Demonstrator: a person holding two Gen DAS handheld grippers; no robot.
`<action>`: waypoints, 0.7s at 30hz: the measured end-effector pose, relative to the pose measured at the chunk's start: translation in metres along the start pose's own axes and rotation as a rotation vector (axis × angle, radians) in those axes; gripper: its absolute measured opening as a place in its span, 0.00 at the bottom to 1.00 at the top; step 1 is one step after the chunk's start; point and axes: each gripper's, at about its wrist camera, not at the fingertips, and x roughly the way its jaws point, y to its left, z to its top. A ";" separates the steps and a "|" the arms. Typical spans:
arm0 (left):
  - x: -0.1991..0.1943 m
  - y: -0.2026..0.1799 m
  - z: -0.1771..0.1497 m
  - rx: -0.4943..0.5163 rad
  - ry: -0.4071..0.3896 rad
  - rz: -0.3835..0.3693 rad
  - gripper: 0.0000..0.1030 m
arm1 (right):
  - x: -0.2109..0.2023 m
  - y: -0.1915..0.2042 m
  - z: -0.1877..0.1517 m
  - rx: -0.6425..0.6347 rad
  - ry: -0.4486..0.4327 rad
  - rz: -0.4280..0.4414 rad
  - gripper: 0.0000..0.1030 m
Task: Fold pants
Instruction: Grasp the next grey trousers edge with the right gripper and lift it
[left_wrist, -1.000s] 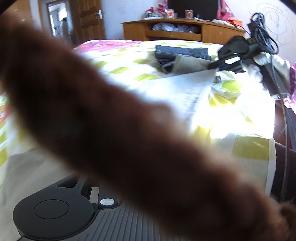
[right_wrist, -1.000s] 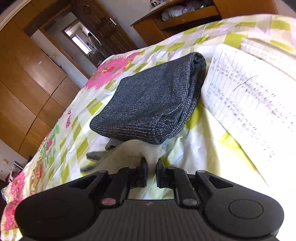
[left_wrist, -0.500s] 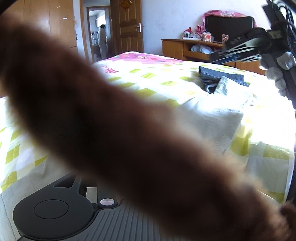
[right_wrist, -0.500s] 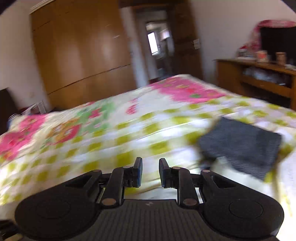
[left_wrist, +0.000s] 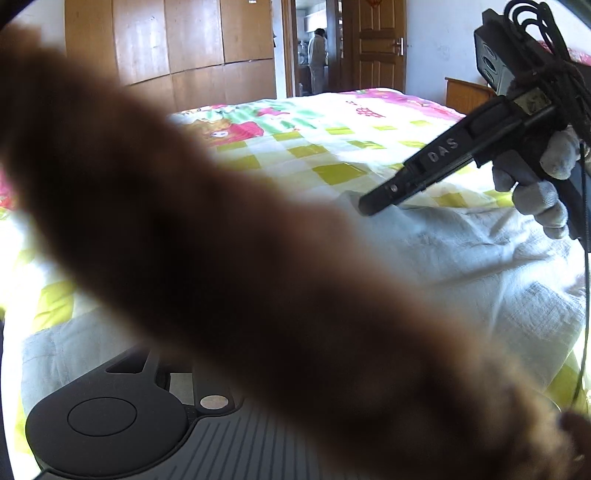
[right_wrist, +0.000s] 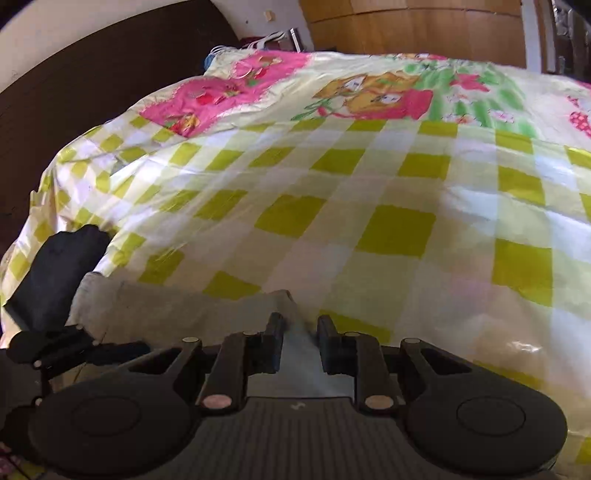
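Observation:
Pale grey-white pants (left_wrist: 480, 266) lie on the checked bedspread (left_wrist: 332, 155). In the left wrist view a blurred brown shape (left_wrist: 221, 240) covers the lens and hides my left gripper's fingers; only its body (left_wrist: 110, 417) shows. My right gripper (left_wrist: 373, 205) shows there with its tip on the pants' far edge, held by a gloved hand (left_wrist: 539, 192). In the right wrist view my right gripper (right_wrist: 300, 332) is shut on a fold of the pale pants (right_wrist: 177, 306). My left gripper's black body (right_wrist: 55, 347) sits at the lower left, over the pants.
The bedspread (right_wrist: 369, 184) stretches ahead with pink cartoon prints. A dark headboard (right_wrist: 74, 74) stands at the far left. Wooden wardrobes (left_wrist: 184, 48) and an open doorway with a person (left_wrist: 317, 55) lie beyond the bed. A wooden cabinet (left_wrist: 465, 94) stands at the right.
My right gripper swung left across the bed, away from the folded dark garment, carrying the pale pants' edge. The left wrist view also turned left, from the dresser to the wardrobes.

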 end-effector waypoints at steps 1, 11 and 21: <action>-0.001 0.001 -0.001 -0.007 -0.004 -0.005 0.47 | -0.003 0.003 -0.001 -0.016 0.009 0.017 0.35; -0.009 0.009 -0.005 -0.031 -0.029 -0.003 0.47 | -0.002 0.020 0.003 -0.182 0.066 -0.010 0.35; -0.027 0.023 -0.009 -0.006 -0.064 0.065 0.47 | -0.005 0.025 0.020 -0.148 0.026 -0.062 0.18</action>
